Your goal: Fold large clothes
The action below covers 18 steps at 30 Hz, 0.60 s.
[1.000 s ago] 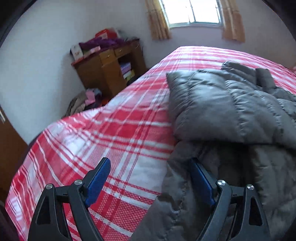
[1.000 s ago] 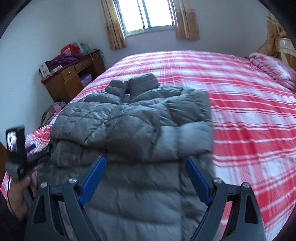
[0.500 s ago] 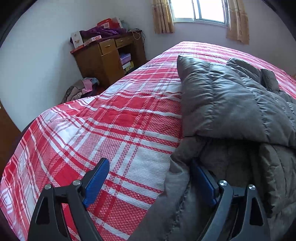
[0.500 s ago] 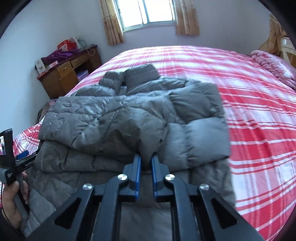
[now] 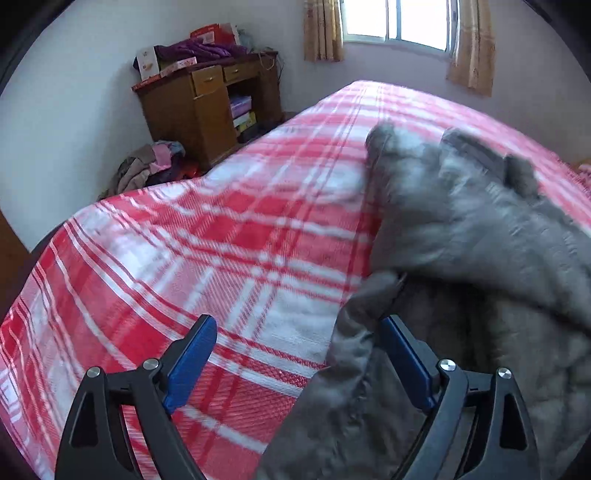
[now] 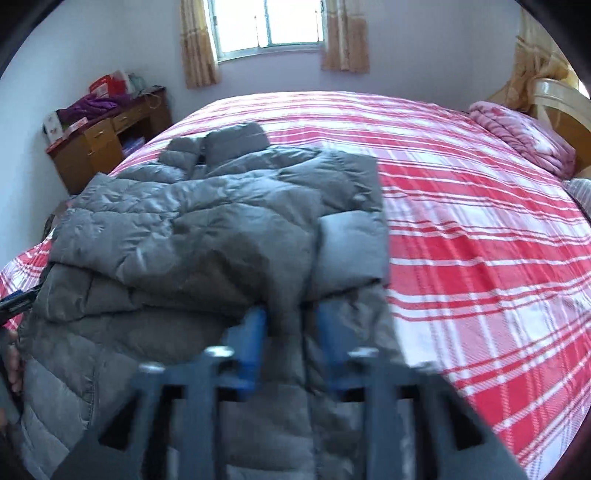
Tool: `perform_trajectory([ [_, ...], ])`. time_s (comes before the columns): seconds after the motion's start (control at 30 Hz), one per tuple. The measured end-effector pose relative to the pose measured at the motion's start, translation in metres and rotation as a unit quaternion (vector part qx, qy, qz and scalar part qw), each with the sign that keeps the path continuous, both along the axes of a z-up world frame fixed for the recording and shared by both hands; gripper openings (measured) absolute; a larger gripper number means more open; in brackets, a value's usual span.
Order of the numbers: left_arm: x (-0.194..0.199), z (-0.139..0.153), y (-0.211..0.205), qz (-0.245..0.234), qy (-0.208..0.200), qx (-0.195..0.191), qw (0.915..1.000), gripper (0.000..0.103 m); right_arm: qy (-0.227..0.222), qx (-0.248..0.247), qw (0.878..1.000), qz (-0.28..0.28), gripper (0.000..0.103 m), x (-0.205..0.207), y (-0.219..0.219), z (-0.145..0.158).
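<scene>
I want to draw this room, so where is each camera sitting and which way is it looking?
Left wrist: sits on the left gripper, looking across the bed at the wooden desk; its open blue fingers show.
Right wrist: sits on the right gripper, looking over the grey jacket toward the window; its blurred fingers pinch jacket fabric.
Both share the jacket, bed, desk and window.
</scene>
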<state>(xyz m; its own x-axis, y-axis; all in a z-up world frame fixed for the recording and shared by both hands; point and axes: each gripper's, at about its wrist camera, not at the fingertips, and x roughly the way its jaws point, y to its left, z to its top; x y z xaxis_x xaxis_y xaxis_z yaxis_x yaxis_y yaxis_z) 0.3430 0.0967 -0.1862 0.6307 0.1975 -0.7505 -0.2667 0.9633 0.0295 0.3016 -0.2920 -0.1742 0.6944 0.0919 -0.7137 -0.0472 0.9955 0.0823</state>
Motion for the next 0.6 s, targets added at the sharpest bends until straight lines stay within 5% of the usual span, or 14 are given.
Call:
perform_trajectory([
  [0.17, 0.008, 0.071, -0.013, -0.031, -0.074, -0.017, 0.9966, 0.091, -0.066, -0.017, 0.996, -0.052, 0.057, -0.024, -0.008, 0.044],
  [0.3, 0.049, 0.090, -0.043, -0.065, -0.100, -0.026, 0.9925, 0.092, -0.095, 0.014, 0.995, -0.036, 0.057, -0.006, 0.015, 0.072],
  [0.43, 0.096, 0.061, -0.060, -0.054, -0.077, -0.038, 0.9948, 0.092, -0.090, 0.060, 0.994, -0.022, 0.056, 0.035, 0.042, 0.070],
  [0.6, 0.143, -0.011, -0.073, -0.043, -0.002, -0.034, 0.9985, 0.092, -0.065, 0.044, 0.997, -0.021, 0.056, 0.077, 0.063, 0.027],
])
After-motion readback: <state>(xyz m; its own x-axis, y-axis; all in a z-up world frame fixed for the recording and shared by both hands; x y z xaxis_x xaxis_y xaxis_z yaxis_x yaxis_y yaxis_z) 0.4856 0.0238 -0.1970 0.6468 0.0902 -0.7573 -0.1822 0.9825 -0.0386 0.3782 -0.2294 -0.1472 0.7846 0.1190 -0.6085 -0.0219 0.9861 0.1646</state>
